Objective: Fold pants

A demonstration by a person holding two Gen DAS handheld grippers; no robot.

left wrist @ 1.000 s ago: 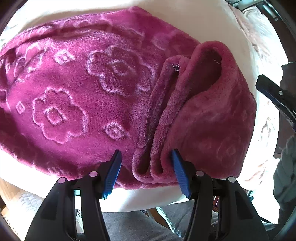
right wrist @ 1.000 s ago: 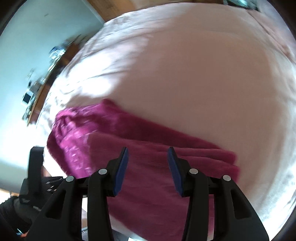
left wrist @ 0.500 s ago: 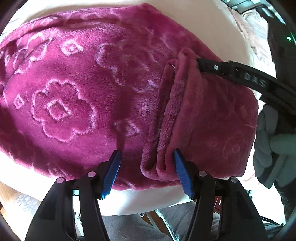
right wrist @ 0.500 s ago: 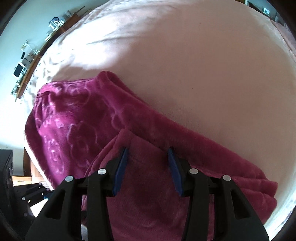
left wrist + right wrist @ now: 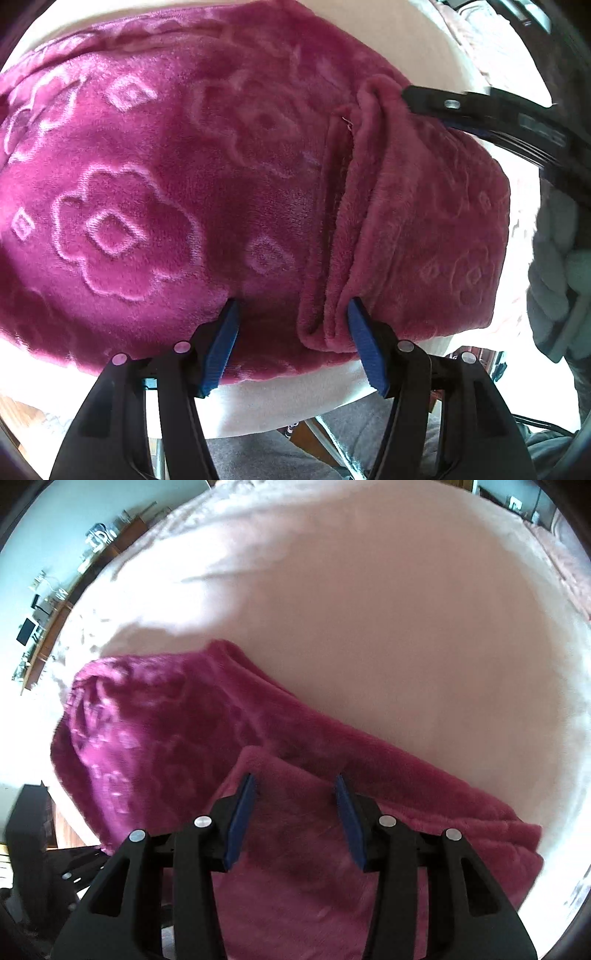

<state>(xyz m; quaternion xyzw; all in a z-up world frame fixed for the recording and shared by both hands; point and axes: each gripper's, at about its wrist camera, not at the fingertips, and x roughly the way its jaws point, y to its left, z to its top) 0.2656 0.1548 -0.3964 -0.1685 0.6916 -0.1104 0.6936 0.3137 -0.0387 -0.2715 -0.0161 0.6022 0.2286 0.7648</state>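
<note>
Magenta fleece pants (image 5: 147,192) with embossed flowers lie across a cream bed (image 5: 280,398). One end is folded over into a flap (image 5: 424,229) on the right. My left gripper (image 5: 291,302) points down at the near edge, open, with the flap's rolled hem between its blue pads. The right pad touches the hem. In the right wrist view my right gripper (image 5: 294,777) stands open just over the flap (image 5: 295,849), nothing pinched. One of its black fingers (image 5: 450,105) rests at the flap's far corner. A grey-gloved hand (image 5: 554,258) holds that gripper.
The pale bed cover (image 5: 369,609) spreads wide beyond the pants (image 5: 147,720). A shelf with small items (image 5: 55,590) runs along the wall at the far left. The person's grey trousers (image 5: 258,454) stand against the bed's near edge.
The right gripper has come in from the right and down onto the flap's far corner. The flap, puffed up before, now lies flatter. The left gripper's jaws stand slightly wider.
</note>
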